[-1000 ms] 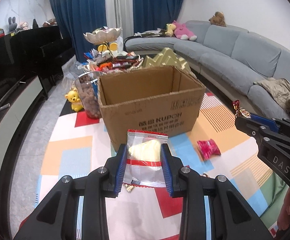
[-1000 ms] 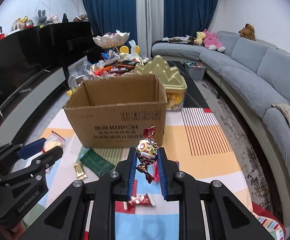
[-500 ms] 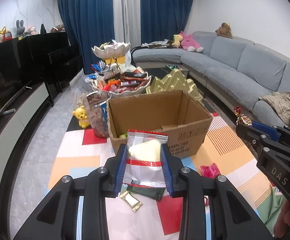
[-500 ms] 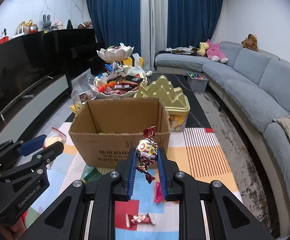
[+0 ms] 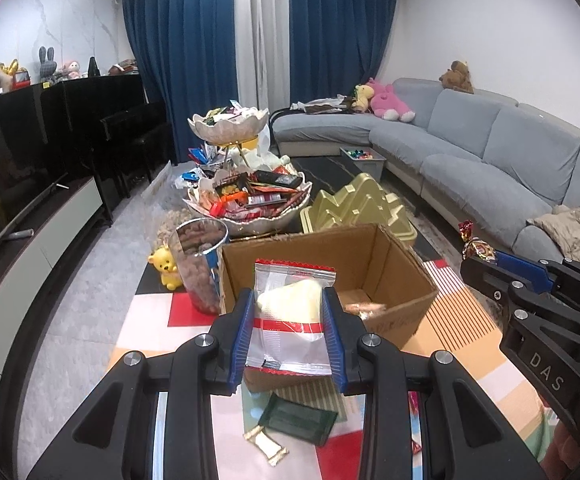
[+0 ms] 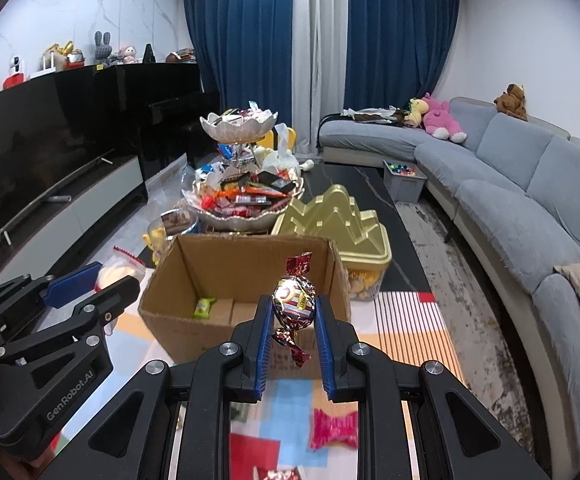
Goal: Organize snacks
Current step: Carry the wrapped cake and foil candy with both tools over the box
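- Left hand-held gripper (image 5: 290, 330) pinches a clear snack bag (image 5: 290, 320), which hides part of the cardboard box (image 5: 390, 276) floor.
- Right hand-held gripper (image 6: 292, 322) clamps a foil candy (image 6: 294, 304) at the box's near wall.
- Only the right view shows the green packet (image 6: 203, 307) inside; the brown thing in the left view is blurry.

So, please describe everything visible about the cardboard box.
The cardboard box is plain brown corrugated card, open at the top, with dark print on its front wall. It stands upright on the colourful mat, in front of the gold tin. Inside lie a small green snack packet and a brownish item. Neither gripper touches it.
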A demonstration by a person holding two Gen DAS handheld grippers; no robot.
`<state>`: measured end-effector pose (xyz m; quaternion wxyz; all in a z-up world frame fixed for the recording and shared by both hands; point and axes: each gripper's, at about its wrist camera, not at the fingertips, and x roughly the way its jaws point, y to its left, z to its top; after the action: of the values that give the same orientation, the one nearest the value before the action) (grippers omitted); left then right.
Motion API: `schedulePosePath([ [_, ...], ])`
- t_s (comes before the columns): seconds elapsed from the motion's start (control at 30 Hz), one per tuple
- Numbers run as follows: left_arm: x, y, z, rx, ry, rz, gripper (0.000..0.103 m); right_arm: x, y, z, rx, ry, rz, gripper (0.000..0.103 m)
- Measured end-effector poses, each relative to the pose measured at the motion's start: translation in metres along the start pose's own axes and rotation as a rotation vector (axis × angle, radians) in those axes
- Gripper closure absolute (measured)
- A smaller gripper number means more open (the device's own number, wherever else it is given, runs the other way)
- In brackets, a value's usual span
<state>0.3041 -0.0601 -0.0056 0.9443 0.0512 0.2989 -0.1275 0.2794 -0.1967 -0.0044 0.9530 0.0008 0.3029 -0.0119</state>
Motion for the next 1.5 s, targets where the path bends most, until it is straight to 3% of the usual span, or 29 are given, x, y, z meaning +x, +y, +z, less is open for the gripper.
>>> schedulePosePath([
  [0.53, 0.046, 0.007, 0.025, -0.009, 0.008, 0.005, 0.069, 0.045, -0.003, 0.029, -0.011, 0.031, 0.012, 0.081],
  [0.93, 0.081, 0.015, 0.022, -0.037, 0.049, 0.011, 0.069, 0.081, -0.004, 0.034, -0.02, 0.075, 0.018, 0.081],
  [1.5, 0.097, 0.018, 0.021, -0.043, 0.068, 0.005, 0.068, 0.098, 0.0, 0.035, -0.038, 0.095, 0.03, 0.081],
])
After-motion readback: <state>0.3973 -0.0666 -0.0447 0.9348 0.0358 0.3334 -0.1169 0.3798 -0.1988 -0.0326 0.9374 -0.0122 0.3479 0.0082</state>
